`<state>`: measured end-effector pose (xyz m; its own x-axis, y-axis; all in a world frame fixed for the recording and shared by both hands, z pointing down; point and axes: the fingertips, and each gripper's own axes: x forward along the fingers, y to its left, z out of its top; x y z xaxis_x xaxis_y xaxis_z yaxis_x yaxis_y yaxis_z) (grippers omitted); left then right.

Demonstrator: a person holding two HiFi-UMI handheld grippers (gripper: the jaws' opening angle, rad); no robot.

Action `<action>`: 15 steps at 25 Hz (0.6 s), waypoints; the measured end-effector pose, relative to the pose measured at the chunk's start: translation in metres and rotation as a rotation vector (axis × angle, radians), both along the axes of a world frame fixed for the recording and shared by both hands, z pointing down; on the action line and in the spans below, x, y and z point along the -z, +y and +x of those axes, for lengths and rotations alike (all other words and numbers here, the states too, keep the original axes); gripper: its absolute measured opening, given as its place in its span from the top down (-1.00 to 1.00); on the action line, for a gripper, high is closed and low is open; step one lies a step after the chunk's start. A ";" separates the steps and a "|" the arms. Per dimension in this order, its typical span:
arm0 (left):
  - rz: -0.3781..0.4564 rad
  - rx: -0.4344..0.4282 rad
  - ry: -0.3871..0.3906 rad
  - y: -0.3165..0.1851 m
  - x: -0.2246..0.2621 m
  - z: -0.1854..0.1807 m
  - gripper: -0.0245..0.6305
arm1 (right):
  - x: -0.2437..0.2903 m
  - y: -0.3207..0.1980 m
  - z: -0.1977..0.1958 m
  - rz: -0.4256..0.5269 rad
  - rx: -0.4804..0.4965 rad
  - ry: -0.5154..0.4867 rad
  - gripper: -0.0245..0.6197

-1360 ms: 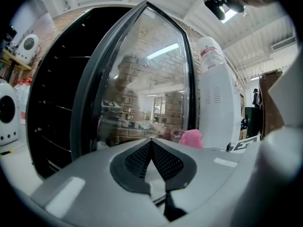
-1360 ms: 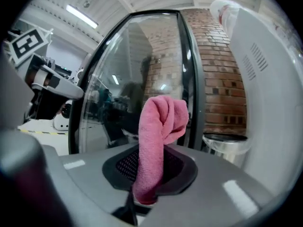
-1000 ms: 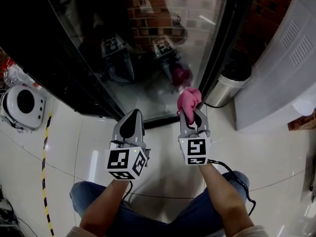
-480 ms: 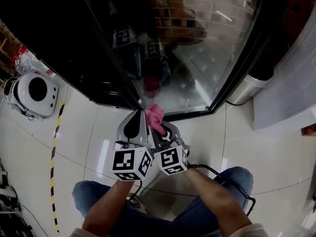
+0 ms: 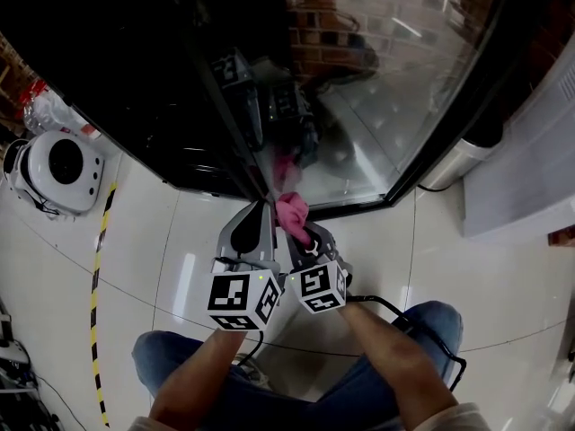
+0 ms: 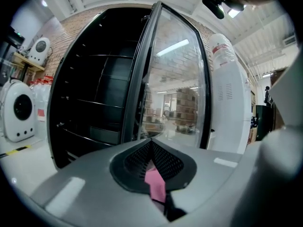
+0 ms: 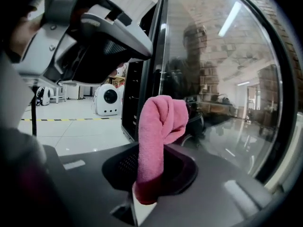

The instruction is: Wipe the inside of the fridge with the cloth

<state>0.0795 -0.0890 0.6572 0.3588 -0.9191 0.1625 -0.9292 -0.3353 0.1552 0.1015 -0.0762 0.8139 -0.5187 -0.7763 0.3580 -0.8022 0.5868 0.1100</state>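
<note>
The right claw (image 5: 302, 233) grips a pink cloth (image 5: 292, 211) upright, near the fridge's open glass door (image 5: 377, 106). The left claw (image 5: 257, 215) is closed, just beside the cloth.

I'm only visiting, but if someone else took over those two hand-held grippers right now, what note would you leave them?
Right gripper: shut on the pink cloth, which stands up out of its jaws.
Left gripper: jaws together, close beside the right one. A pink sliver shows low in its gap; I cannot tell what it is.
Fridge: its glass door is open, with dark shelves inside.
Done: cloth in hand, both grippers at the door's edge.
Left: the cloth is outside the fridge, so all the wiping inside remains.
</note>
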 end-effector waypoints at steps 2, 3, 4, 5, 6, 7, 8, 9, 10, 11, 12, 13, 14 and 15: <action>0.004 -0.018 0.006 -0.003 0.000 0.011 0.89 | -0.004 -0.001 0.015 0.000 -0.019 0.018 0.74; 0.007 -0.032 0.005 -0.004 -0.001 0.019 0.89 | -0.006 -0.002 0.024 -0.001 -0.032 0.027 0.74; 0.011 -0.048 0.000 -0.004 -0.001 0.026 0.89 | -0.008 -0.003 0.033 -0.004 -0.045 0.035 0.74; 0.015 -0.064 -0.009 -0.004 -0.001 0.034 0.89 | -0.009 -0.005 0.041 -0.008 -0.059 0.041 0.74; 0.017 -0.080 -0.019 -0.004 -0.002 0.041 0.89 | -0.010 -0.006 0.050 -0.013 -0.076 0.043 0.74; 0.016 -0.093 -0.025 -0.003 -0.003 0.048 0.89 | -0.011 -0.007 0.060 -0.020 -0.095 0.041 0.74; 0.012 -0.106 -0.027 -0.002 -0.004 0.055 0.89 | -0.011 -0.008 0.069 -0.026 -0.116 0.038 0.74; 0.007 -0.119 -0.028 -0.001 -0.005 0.061 0.89 | -0.011 -0.010 0.079 -0.031 -0.136 0.036 0.74; 0.004 -0.132 -0.030 0.000 -0.005 0.067 0.89 | -0.011 -0.011 0.089 -0.033 -0.153 0.037 0.74; 0.004 -0.144 -0.034 0.001 -0.005 0.073 0.89 | -0.012 -0.012 0.098 -0.036 -0.167 0.042 0.74; 0.004 -0.154 -0.038 0.002 -0.006 0.078 0.89 | -0.013 -0.012 0.107 -0.039 -0.180 0.047 0.74; 0.004 -0.160 -0.042 0.003 -0.006 0.082 0.89 | -0.015 -0.012 0.117 -0.043 -0.196 0.050 0.74; 0.005 -0.165 -0.044 0.003 -0.007 0.086 0.89 | -0.017 -0.013 0.127 -0.049 -0.216 0.051 0.74; 0.007 -0.170 -0.045 0.004 -0.006 0.091 0.89 | -0.018 -0.014 0.139 -0.054 -0.241 0.049 0.74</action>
